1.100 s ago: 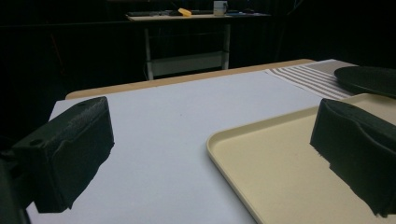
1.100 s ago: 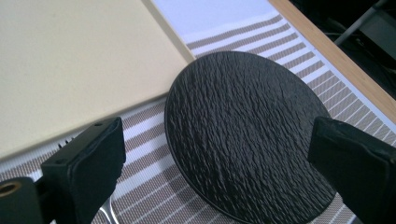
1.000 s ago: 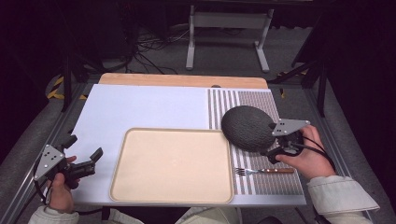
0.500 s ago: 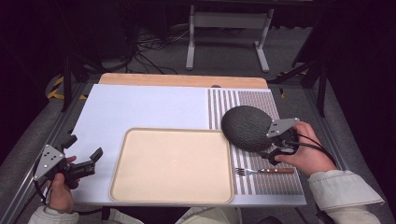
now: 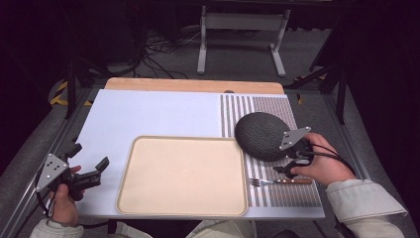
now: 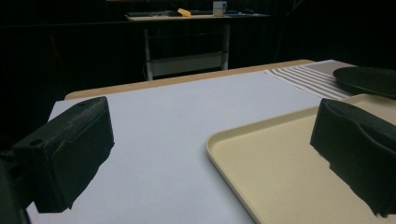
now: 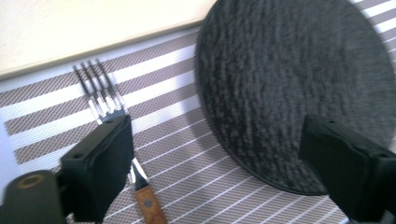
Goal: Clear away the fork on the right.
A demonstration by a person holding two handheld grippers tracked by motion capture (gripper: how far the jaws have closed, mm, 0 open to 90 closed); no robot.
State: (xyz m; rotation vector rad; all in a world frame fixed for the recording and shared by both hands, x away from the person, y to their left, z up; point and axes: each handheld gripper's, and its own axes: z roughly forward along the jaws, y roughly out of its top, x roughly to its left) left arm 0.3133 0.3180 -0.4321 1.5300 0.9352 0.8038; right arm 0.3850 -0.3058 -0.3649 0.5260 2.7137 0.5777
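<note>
A dark round plate [image 5: 261, 135] lies on the striped placemat [image 5: 257, 106], and a wooden-handled fork [image 5: 277, 182] lies just in front of it. My right gripper [image 5: 289, 159] hovers at the plate's near right rim. In the right gripper view its jaws [image 7: 224, 168] straddle the plate [image 7: 289, 74] rim, with the fork [image 7: 100, 93] under the left jaw. They have just been closing a little, but the pads press on nothing. My left gripper [image 5: 89, 157] is held open at the front left, its wide jaws [image 6: 210, 168] aimed across the tray [image 6: 289, 163].
A beige tray [image 5: 183, 176] sits on the white mat [image 5: 148, 114] at the front centre. A wooden board edge [image 5: 193, 85] runs along the back. Metal rails flank the table, and a stand's legs [image 5: 237, 44] rise behind it.
My right gripper has shifted slightly left, in over the plate's near right rim. The left gripper has stayed where it was.
</note>
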